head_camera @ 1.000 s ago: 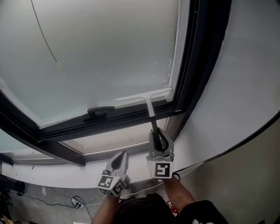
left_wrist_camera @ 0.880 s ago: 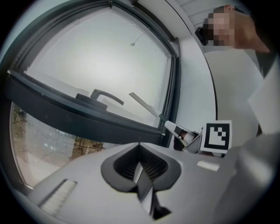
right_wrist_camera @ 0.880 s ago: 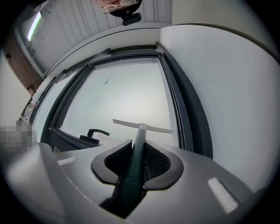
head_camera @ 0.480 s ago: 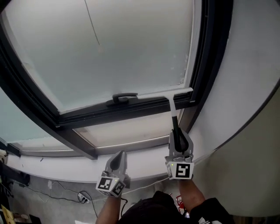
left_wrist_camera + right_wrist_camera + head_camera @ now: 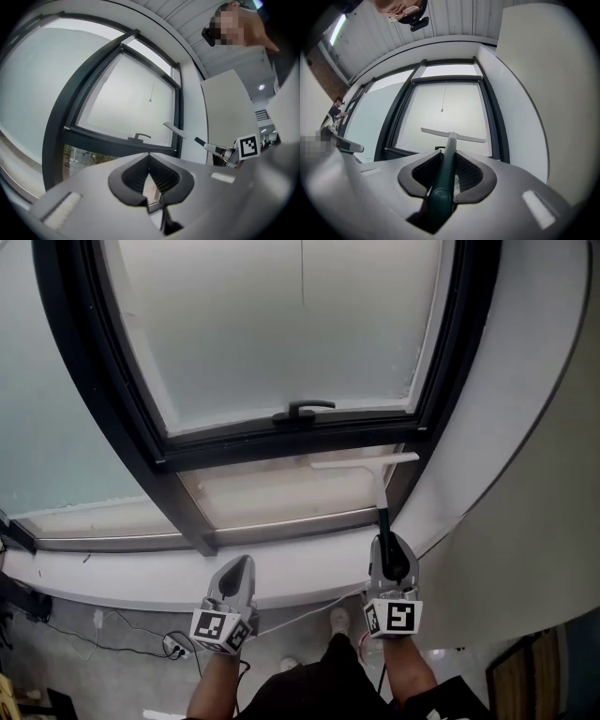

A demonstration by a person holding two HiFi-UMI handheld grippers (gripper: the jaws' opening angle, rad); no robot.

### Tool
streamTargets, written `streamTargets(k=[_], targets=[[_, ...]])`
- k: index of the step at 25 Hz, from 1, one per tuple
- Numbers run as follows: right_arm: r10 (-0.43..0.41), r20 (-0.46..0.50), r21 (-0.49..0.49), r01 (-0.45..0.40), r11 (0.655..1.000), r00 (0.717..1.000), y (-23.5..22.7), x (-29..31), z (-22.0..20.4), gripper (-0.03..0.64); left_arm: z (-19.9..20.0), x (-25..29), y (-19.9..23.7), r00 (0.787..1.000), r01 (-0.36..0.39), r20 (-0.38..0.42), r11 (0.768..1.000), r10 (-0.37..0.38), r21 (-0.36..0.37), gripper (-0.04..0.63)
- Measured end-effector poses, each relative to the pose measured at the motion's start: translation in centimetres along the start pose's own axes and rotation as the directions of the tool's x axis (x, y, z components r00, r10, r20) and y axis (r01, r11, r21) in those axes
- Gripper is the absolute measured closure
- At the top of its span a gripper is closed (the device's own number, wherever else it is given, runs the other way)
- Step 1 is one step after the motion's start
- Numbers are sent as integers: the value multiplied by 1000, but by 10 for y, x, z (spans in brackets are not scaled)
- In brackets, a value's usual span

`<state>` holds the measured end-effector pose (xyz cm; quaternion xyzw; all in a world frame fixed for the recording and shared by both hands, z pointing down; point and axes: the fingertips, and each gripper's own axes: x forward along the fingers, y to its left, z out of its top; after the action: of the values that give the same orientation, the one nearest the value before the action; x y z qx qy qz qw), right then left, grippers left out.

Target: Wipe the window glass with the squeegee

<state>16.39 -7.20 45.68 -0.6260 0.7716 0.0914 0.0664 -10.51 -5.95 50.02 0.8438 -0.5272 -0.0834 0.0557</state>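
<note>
A white squeegee with a dark green handle stands upright in my right gripper (image 5: 392, 561), which is shut on the handle. Its blade (image 5: 366, 461) lies level just below the black sash frame (image 5: 281, 442), in front of the lower pane, off the frosted window glass (image 5: 300, 324). The right gripper view shows the handle (image 5: 443, 183) running between the pads (image 5: 471, 173) to the blade (image 5: 452, 135). My left gripper (image 5: 234, 582) hangs low to the left, shut and holding nothing. In the left gripper view the blade (image 5: 174, 131) shows to the right.
A black window handle (image 5: 302, 412) sits on the sash's bottom rail. A white sill (image 5: 141, 577) runs below the panes and a white wall (image 5: 525, 409) rises at the right. Cables and a power strip (image 5: 173, 645) lie on the floor below.
The squeegee has slid down from the bottom edge of the frosted pane to below the sash frame. Both grippers have dropped lower and the view has shifted so more of the window shows.
</note>
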Motion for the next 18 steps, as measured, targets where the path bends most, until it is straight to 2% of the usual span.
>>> streamTargets(k=[6, 18], targets=[[66, -30, -9, -66, 998, 997, 27, -31, 10, 520, 5, -41, 8, 1000, -17, 25, 1000, 18, -23, 597], [167, -24, 2, -167, 986, 986, 20, -17, 9, 520, 21, -38, -19, 994, -57, 90, 998, 58, -11, 597]])
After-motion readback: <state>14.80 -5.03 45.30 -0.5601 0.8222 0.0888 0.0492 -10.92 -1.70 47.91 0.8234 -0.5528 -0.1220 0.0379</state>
